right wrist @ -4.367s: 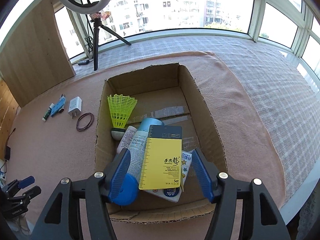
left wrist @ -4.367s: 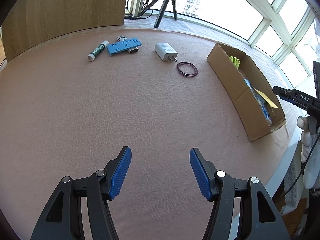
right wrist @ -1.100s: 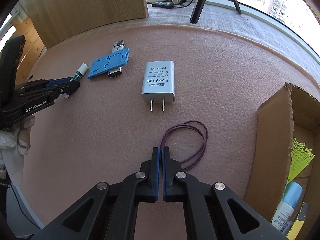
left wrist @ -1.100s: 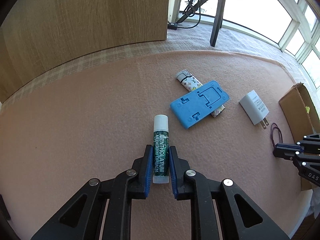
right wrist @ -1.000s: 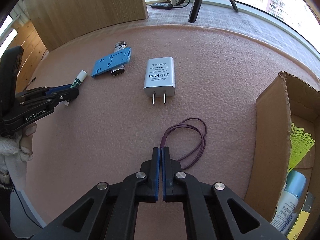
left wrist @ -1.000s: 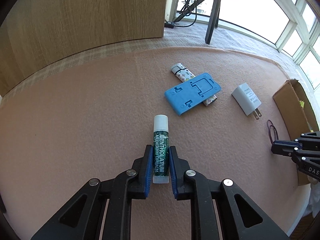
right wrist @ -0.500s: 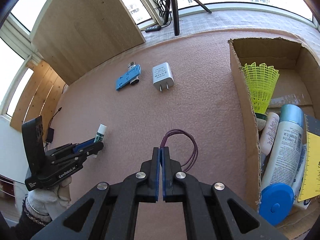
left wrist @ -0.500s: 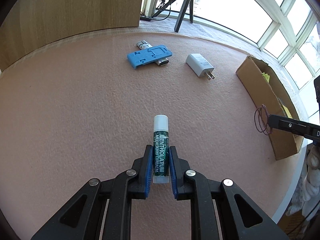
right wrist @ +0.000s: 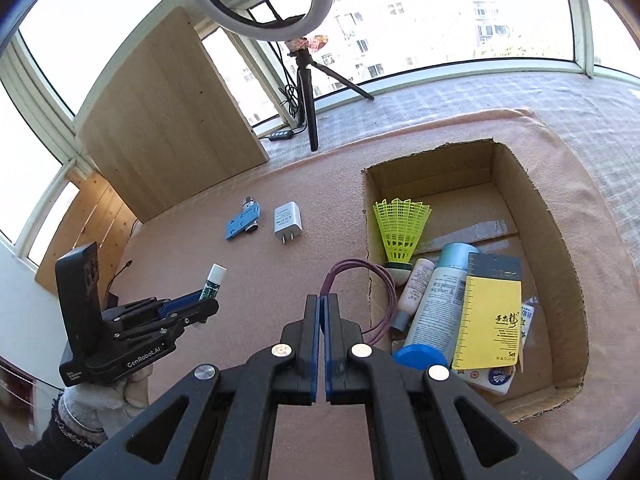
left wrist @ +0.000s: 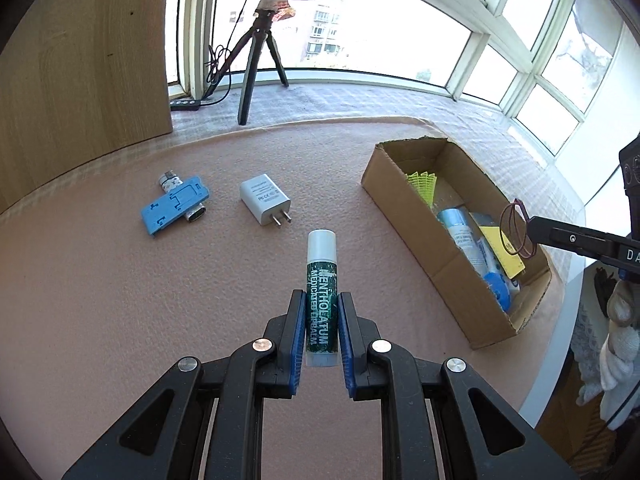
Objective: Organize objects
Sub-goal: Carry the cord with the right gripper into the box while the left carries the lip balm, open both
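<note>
Between the left gripper [left wrist: 321,322]'s clenched pads sits the lip balm tube [left wrist: 320,280]; the right gripper [right wrist: 323,312] pinches the purple elastic loop [right wrist: 362,280], hanging over the cardboard box [right wrist: 568,240]'s near wall. Released early, the loop could likely snag that wall. Beyond lie the charger [left wrist: 265,199] and blue stand [left wrist: 175,209].

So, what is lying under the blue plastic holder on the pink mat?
Under the blue holder lies a small lighter-like cylinder, patterned white, with a metal end sticking out on the other side. Its middle part is covered by the holder, so the rest cannot be seen.
</note>
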`<state>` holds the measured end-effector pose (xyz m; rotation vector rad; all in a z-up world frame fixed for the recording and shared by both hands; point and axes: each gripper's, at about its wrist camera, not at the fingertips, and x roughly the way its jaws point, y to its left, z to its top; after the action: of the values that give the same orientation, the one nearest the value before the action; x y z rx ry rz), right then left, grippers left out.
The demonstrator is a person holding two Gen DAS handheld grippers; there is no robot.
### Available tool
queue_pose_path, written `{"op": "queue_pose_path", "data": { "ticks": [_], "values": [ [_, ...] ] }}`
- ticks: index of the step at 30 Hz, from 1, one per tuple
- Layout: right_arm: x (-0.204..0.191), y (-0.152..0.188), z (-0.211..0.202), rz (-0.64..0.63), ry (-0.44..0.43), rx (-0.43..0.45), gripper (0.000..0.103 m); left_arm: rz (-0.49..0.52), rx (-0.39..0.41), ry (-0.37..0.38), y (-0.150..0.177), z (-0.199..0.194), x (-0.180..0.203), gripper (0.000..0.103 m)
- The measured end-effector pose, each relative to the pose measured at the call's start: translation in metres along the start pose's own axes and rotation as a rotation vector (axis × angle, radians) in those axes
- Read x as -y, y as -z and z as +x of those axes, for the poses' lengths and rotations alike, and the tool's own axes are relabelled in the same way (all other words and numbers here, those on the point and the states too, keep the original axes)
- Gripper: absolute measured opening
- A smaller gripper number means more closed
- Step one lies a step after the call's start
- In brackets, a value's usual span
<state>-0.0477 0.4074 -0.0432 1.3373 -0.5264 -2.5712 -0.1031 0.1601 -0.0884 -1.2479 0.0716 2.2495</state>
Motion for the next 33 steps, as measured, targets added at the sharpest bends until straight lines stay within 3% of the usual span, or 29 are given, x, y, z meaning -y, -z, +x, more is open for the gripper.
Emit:
{"op": "queue_pose_path", "data": {
  "ticks": [11, 19, 26, 28, 29, 31, 33],
  "values": [
    [0.066, -0.004, -0.031, 0.070, 0.077, 0.041, 0.002, 0.141, 0.005, 0.061, -0.062, 0.049, 0.088, 0.017],
    [0.083, -0.002, -0.029, 0.061, 0.090, 0.020, 0.002, 0.215, -0.011, 0.102, -0.090, 0.091, 0.142, 0.017],
    [0.087, -0.003, -0.027, 0.043, 0.094, 0.013, 0.003, 0.240, -0.032, 0.115, -0.108, 0.115, 0.169, 0.017],
    [0.089, -0.004, -0.028, 0.045, 0.101, 0.023, 0.007, 0.225, -0.035, 0.108, -0.111, 0.119, 0.171, 0.038],
    [0.090, -0.004, -0.028, 0.048, 0.098, 0.023, 0.012, 0.221, -0.029, 0.109, -0.111, 0.119, 0.171, 0.039],
    [0.092, -0.003, -0.029, 0.056, 0.084, 0.022, 0.043, 0.220, -0.029, 0.104, -0.111, 0.119, 0.172, 0.039],
    [0.090, -0.002, -0.032, 0.051, 0.095, 0.042, 0.047, 0.222, -0.029, 0.098, -0.110, 0.118, 0.170, 0.039]
  ]
}}
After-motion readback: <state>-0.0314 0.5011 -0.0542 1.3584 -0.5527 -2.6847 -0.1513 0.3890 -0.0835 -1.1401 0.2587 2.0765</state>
